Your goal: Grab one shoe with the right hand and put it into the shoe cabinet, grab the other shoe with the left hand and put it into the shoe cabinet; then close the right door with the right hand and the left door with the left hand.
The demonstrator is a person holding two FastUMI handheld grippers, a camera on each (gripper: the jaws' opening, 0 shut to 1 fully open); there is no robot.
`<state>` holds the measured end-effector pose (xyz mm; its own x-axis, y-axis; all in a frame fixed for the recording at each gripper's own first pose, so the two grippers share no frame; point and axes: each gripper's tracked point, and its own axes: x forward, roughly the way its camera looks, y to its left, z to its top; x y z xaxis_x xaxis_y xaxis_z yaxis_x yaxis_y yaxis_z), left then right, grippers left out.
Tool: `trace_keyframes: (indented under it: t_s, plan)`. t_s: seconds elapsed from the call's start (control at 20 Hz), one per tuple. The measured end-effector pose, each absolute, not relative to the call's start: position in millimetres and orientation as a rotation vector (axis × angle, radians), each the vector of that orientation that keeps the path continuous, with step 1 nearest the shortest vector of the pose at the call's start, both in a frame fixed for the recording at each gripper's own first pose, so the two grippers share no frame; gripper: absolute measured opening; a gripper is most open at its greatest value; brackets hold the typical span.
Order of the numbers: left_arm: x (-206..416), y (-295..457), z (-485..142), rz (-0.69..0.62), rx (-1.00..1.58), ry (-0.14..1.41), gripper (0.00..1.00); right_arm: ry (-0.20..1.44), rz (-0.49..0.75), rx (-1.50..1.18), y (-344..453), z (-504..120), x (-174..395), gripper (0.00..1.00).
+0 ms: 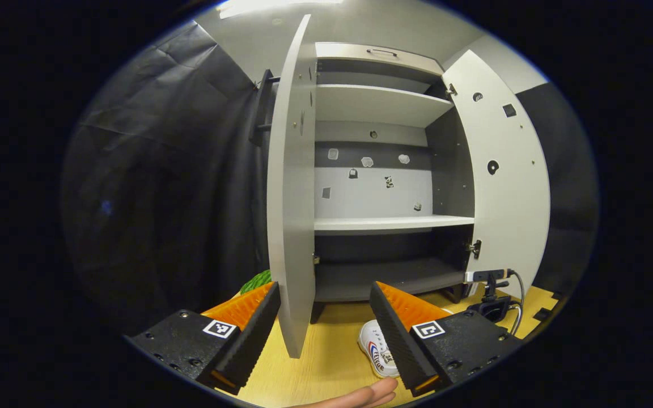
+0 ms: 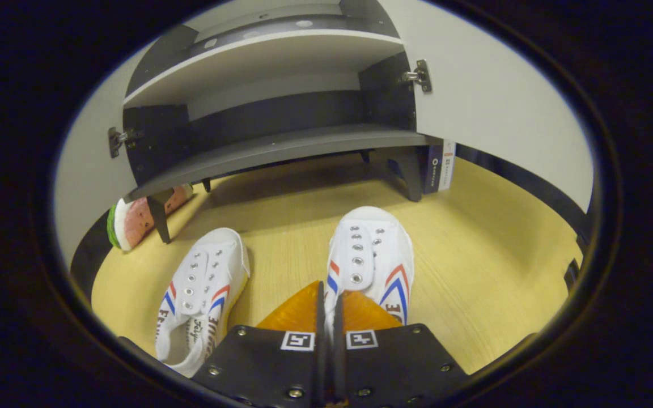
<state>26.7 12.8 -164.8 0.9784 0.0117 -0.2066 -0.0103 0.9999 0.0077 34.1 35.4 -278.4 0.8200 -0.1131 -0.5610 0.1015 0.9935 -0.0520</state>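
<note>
Pale wood-grain flooring (image 2: 474,249) runs under the shoe cabinet (image 1: 377,170), which stands on short dark legs with black cloth draped behind and beside it. Both its doors hang open: the left door (image 1: 289,215) edge-on to my left gripper view, the right door (image 1: 508,181) swung wide. Inside, the white shelves and dark bottom shelf (image 2: 281,148) hold no shoes. My left gripper (image 1: 326,317) is spread wide, holding nothing. My right gripper (image 2: 326,309) is pressed together, pinching the inner edge of the right shoe (image 2: 372,260). The left shoe (image 2: 202,289) lies just beside it on the floor. A watermelon-slice toy (image 2: 134,218) leans by a cabinet leg.
</note>
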Motion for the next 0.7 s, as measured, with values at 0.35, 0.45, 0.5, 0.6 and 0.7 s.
trace_keyframes:
  t_s: [0.35, 0.45, 0.5, 0.6, 0.7]
  plan:
    - [25.5, 15.6, -177.6, 0.025, 0.020, 0.256, 0.98, 0.565, -0.044, 0.012, 33.7, -281.4, 40.0, 0.06]
    - [25.3, 14.6, -174.0, 0.028, 0.006, 0.247, 0.98, 0.605, -0.006, 0.074, 42.3, -287.7, 39.4, 0.06]
    - [24.5, 12.8, -174.0, 0.026, -0.001, 0.246, 0.98, 0.607, -0.003, 0.099, 41.8, -287.7, 37.7, 0.06]
    - [21.2, 7.1, -175.4, 0.009, -0.001, 0.252, 0.98, 0.602, 0.002, 0.100, 40.5, -286.7, 37.6, 0.07]
    - [18.5, 5.0, -174.2, -0.004, 0.006, 0.252, 0.97, 0.541, 0.037, 0.090, 42.2, -277.9, 39.2, 0.01]
